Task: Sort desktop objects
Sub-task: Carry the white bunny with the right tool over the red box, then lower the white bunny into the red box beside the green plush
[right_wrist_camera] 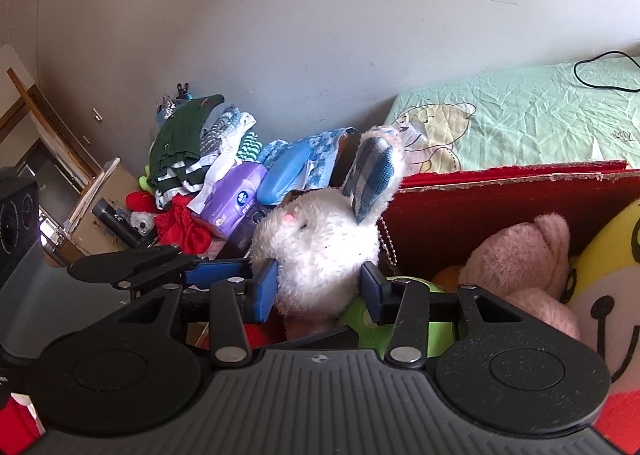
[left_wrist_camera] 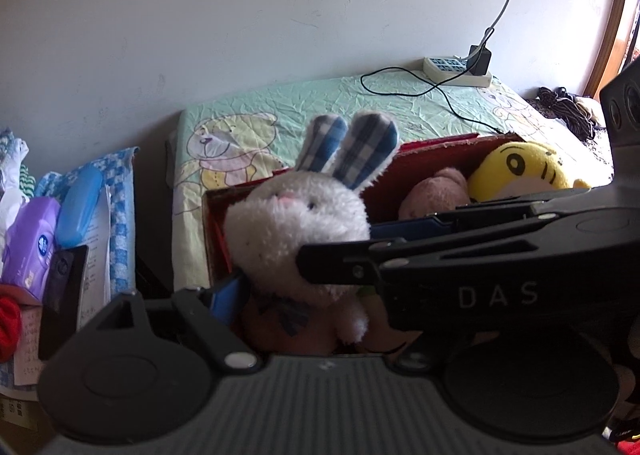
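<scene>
Gripping the white rabbit plush (right_wrist_camera: 320,239) by the head with the right hand-held gripper (right_wrist_camera: 318,291), blue pads pressing into the fur on both sides. Standing upright at the left end of the red cardboard box (right_wrist_camera: 500,191), just beside the pink plush (right_wrist_camera: 520,255) and near the yellow plush (left_wrist_camera: 520,171), with a green toy (right_wrist_camera: 372,319) showing under it.

Reaching in at the rabbit's body with the left hand-held gripper (left_wrist_camera: 296,307); one blue pad showing beside the torso, the other finger hidden behind the right tool, so not telling whether it is open or closed on anything.

Judging the step as settling the rabbit into the box. Doing it well: lowering straight down rather than sideways, avoiding crushing the checked ears against the box wall, pressing the soft body into the gap beside the pink plush, opening only once the rabbit is resting on its base, then drawing back clear of the bead chain.
</scene>
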The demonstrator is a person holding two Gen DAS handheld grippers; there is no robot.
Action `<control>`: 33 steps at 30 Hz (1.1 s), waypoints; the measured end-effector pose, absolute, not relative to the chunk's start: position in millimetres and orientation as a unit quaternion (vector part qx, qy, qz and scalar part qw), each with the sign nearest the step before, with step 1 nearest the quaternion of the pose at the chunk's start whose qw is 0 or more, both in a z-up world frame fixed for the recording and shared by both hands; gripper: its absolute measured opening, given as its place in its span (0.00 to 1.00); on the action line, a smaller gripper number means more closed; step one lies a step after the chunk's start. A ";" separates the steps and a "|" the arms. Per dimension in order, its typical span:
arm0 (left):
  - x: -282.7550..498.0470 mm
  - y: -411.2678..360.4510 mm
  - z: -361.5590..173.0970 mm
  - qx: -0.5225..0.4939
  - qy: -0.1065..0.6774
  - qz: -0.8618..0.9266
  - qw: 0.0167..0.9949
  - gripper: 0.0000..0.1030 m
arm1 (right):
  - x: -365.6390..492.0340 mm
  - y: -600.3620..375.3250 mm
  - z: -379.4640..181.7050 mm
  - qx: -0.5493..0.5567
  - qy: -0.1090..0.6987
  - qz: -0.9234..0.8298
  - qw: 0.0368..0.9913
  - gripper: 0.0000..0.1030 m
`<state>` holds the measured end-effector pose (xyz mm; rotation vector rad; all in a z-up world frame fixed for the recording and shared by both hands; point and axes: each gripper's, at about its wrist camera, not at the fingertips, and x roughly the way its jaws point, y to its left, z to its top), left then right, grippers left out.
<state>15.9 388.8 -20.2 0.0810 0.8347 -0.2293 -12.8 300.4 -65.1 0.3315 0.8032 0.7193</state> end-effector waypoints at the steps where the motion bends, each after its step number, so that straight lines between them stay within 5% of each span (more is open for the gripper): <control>1: 17.5 387.3 -20.7 0.040 0.403 -0.110 0.908 0.81 | -10.9 298.7 -65.9 0.162 0.384 0.341 0.843 0.46; 12: 19.8 389.4 -22.1 0.028 0.401 -0.115 0.908 0.87 | -18.5 280.3 -55.0 0.178 0.370 0.337 0.847 0.48; 20: 8.8 389.2 -12.4 0.026 0.390 -0.122 0.912 0.83 | -13.8 278.2 -57.3 0.195 0.378 0.337 0.840 0.27; 33: 15.4 382.2 -26.6 0.019 0.403 -0.124 0.906 0.86 | -9.8 283.2 -66.3 0.183 0.399 0.325 0.837 0.19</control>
